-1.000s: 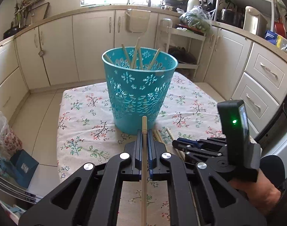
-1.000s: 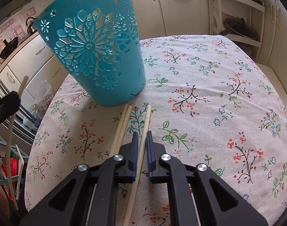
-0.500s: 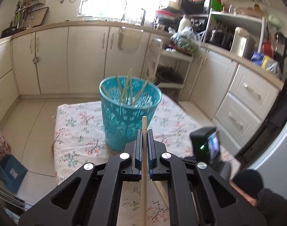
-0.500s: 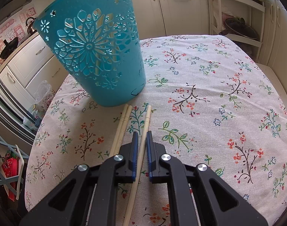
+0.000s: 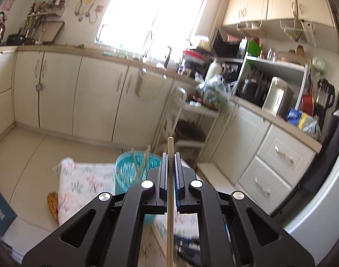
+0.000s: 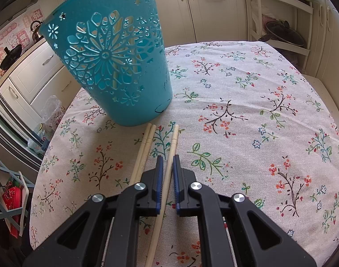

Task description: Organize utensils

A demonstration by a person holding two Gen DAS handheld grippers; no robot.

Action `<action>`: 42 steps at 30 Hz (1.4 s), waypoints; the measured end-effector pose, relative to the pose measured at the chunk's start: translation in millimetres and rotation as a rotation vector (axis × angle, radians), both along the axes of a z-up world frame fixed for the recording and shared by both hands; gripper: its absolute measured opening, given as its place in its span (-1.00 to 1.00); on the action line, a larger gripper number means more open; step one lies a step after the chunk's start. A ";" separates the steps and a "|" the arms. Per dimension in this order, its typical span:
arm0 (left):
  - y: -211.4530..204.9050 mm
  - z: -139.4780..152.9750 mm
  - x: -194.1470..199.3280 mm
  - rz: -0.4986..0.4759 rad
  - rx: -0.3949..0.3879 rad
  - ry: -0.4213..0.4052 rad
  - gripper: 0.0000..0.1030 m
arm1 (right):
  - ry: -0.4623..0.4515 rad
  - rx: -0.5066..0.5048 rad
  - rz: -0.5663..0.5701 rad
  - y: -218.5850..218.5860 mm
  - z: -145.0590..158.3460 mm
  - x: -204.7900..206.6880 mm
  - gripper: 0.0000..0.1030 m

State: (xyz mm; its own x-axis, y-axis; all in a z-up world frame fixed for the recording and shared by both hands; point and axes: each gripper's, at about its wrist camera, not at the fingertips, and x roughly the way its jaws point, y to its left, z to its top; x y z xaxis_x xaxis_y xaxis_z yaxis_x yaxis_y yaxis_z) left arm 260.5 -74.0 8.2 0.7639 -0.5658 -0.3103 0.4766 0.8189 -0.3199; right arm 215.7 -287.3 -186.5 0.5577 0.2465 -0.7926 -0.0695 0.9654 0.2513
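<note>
My left gripper (image 5: 170, 155) is shut on a wooden chopstick (image 5: 170, 191) whose tip sticks out past the fingers. It hangs high above the teal cut-out basket (image 5: 129, 169), which looks blurred and holds several chopsticks. In the right wrist view my right gripper (image 6: 167, 158) sits low over the floral tablecloth (image 6: 247, 102), shut on a single chopstick (image 6: 172, 142) that lies on the cloth. Two more chopsticks (image 6: 146, 146) lie side by side just left of it. All of them point toward the foot of the basket (image 6: 116, 66).
Cream cabinets (image 5: 98, 93) line the far wall under a bright window. A white rack (image 5: 191, 120) stands beyond the table, drawers (image 5: 278, 162) and a steel fridge door (image 5: 320, 200) at right. Bags and a blue stool (image 6: 9, 189) sit on the floor left of the table.
My left gripper has risen with its chopstick and tilted up, so the basket and table sank low in its view. The right gripper and its chopstick stayed put.
</note>
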 end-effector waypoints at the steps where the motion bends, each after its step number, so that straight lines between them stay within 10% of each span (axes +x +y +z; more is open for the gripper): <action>1: -0.2 3.1 5.6 0.005 -0.009 -0.008 -0.90 | 0.000 0.000 0.000 0.4 -0.1 0.2 -0.84; 19: -36.5 8.1 137.6 0.206 -0.067 -0.129 -0.90 | 0.006 0.032 -0.006 -4.5 -0.7 0.8 -0.83; 42: -60.1 -27.6 134.6 0.151 0.078 -0.108 -0.90 | 0.007 0.048 -0.003 -7.7 -1.4 1.6 -0.80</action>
